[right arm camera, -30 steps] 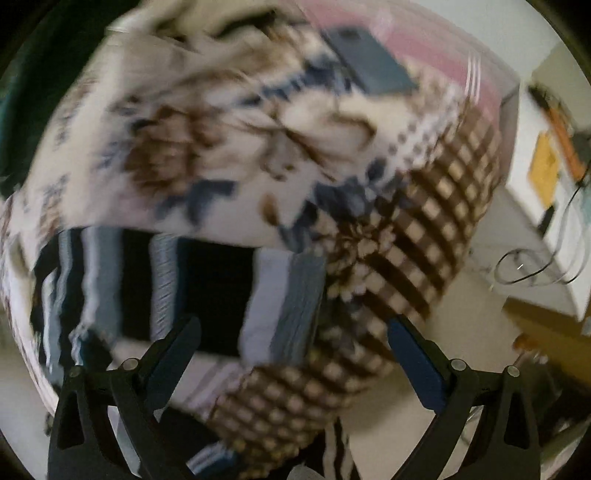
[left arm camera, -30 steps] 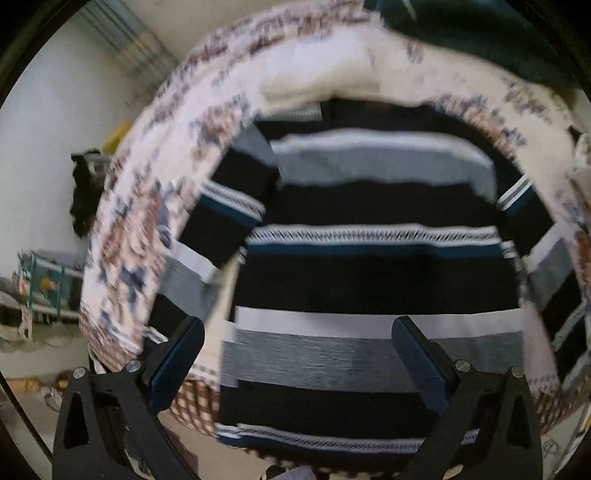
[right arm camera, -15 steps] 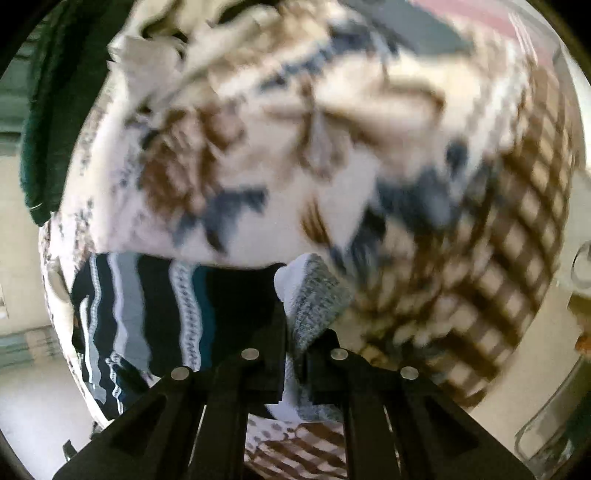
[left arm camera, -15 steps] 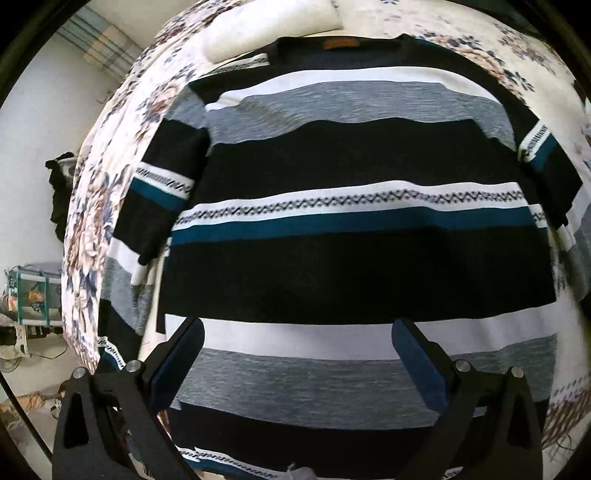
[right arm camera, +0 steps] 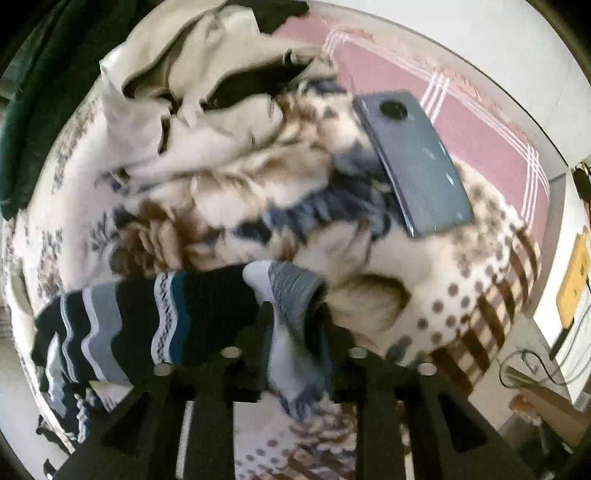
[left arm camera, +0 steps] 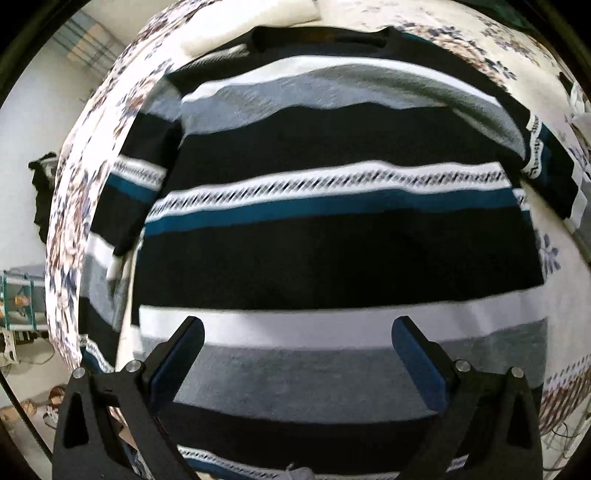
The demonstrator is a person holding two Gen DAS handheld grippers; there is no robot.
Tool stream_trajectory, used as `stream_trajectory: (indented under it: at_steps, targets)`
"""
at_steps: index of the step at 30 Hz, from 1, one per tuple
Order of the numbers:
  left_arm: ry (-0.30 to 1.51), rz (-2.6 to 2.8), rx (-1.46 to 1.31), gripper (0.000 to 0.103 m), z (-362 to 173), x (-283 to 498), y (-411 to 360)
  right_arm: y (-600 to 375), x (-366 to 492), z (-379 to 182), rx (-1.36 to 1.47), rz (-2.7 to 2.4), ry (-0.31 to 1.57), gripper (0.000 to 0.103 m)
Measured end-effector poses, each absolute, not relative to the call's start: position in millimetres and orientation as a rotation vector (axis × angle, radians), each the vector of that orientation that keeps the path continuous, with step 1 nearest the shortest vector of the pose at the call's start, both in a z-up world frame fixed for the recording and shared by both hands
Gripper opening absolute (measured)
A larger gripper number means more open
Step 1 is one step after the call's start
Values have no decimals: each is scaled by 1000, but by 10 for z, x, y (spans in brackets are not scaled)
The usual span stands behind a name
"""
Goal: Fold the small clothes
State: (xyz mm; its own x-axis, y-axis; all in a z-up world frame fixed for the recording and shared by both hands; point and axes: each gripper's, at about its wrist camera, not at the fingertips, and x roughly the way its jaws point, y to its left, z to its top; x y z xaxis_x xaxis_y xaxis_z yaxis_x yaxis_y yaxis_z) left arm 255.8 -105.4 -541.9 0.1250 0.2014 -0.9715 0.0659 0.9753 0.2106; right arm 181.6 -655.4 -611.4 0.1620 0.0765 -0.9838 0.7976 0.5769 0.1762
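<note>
A striped sweater [left arm camera: 332,258] in black, grey, white and teal lies spread flat on the floral bed cover [left arm camera: 92,147], neck at the far side. My left gripper [left arm camera: 297,332] hangs open just above its lower grey and white stripes, nothing between the fingers. In the right wrist view my right gripper [right arm camera: 295,314] has the grey cuff [right arm camera: 291,284] of the sweater's sleeve [right arm camera: 207,310] bunched between its jaws. The jaws are opening a little, and the pads still press on the cuff. The sleeve stretches off to the left from it.
A dark phone [right arm camera: 413,162] lies on the brown-patterned blanket [right arm camera: 424,295] past the right gripper. A crumpled beige garment [right arm camera: 192,92] sits further back, a dark green cloth [right arm camera: 37,92] at far left. A white pillow [left arm camera: 251,22] lies beyond the sweater's neck.
The left gripper sank closer to the sweater, still open. The right gripper went from wide open to shut on the sleeve cuff and carried it sideways over the blanket.
</note>
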Motion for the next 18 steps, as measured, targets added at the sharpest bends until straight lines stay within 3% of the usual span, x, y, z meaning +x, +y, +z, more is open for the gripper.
stream_trajectory:
  at_steps: [2, 8, 12, 18]
  targets:
    - [1465, 120, 215, 103, -5430, 2431, -844, -6267, 1707, -6090, 886, -534, 1348, 38]
    - [1557, 269, 222, 103, -5588, 2004, -40, -4792, 1457, -6563, 1009, -108, 1659, 39]
    - [1575, 337, 183, 103, -5582, 1926, 370, -4035, 1444, -6771, 837, -2, 1839, 39]
    - [1375, 279, 131, 103, -5183, 2824, 506, -3949, 2738, -6038, 708, 91, 1620, 41]
